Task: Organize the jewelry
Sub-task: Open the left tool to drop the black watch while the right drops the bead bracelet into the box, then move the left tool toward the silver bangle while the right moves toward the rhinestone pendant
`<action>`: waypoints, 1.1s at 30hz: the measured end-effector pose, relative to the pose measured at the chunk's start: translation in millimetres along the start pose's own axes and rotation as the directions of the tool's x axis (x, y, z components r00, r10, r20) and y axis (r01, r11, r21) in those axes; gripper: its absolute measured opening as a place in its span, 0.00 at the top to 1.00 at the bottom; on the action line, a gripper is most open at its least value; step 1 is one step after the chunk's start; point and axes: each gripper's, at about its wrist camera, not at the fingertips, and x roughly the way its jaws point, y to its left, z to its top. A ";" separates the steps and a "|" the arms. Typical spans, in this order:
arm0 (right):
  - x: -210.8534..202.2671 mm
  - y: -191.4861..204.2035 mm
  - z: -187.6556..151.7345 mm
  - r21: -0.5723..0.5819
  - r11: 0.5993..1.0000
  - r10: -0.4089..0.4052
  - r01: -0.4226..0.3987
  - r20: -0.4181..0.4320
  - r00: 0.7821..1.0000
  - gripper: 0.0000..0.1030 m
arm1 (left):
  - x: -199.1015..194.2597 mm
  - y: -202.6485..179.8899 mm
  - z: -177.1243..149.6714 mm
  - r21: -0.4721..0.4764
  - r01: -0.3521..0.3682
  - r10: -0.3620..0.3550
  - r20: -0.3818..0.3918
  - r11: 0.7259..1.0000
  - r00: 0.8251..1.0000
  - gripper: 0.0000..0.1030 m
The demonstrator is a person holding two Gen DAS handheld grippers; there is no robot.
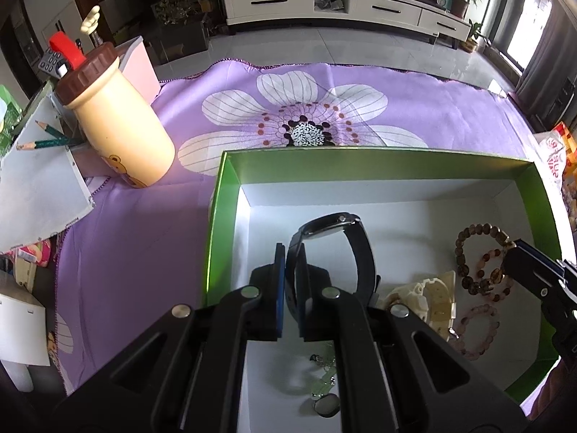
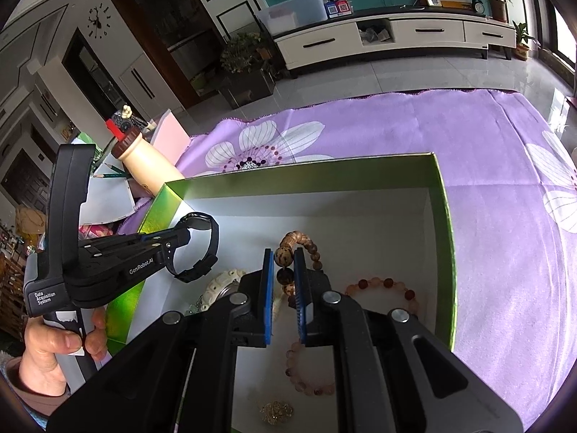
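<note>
The left gripper (image 1: 291, 288) is pinched tight on the strap of a black watch (image 1: 335, 238), held above the floor of the green box (image 1: 360, 160). The right gripper (image 2: 283, 288), narrowly parted, brackets a brown bead bracelet (image 2: 288, 252). Just beyond its fingers lie pink bracelets (image 2: 382, 285); a cream watch (image 1: 422, 296) lies between the grippers. A cream bottle (image 1: 122, 126) stands far left, outside the box.

**Colours in and around the box**

Green box (image 1: 533, 195) with white interior; black watch (image 1: 335, 231); mottled brown bead bracelet (image 2: 292, 249); pale pink bead bracelet (image 2: 306, 371); cream bottle (image 1: 122, 130) with brown cap; lilac cloth (image 1: 432, 108) printed with white flowers, dark speckled centres.
</note>
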 end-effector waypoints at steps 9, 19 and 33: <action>8.4 2.1 -1.6 0.001 1.000 -0.026 0.026 -0.045 0.999 0.90 | 2.0 -6.8 0.8 0.041 -0.023 0.023 0.008 0.999 1.000 0.93; 5.7 1.0 0.4 0.014 0.999 -0.031 0.032 -0.041 0.999 0.84 | 1.4 -10.0 -1.2 0.050 -0.029 0.028 0.014 0.998 0.999 0.89; -50.7 17.2 -24.9 -0.037 0.999 0.023 -0.021 0.068 0.997 0.77 | -54.6 -13.9 -16.2 0.069 -0.004 -0.005 0.138 0.998 0.990 0.52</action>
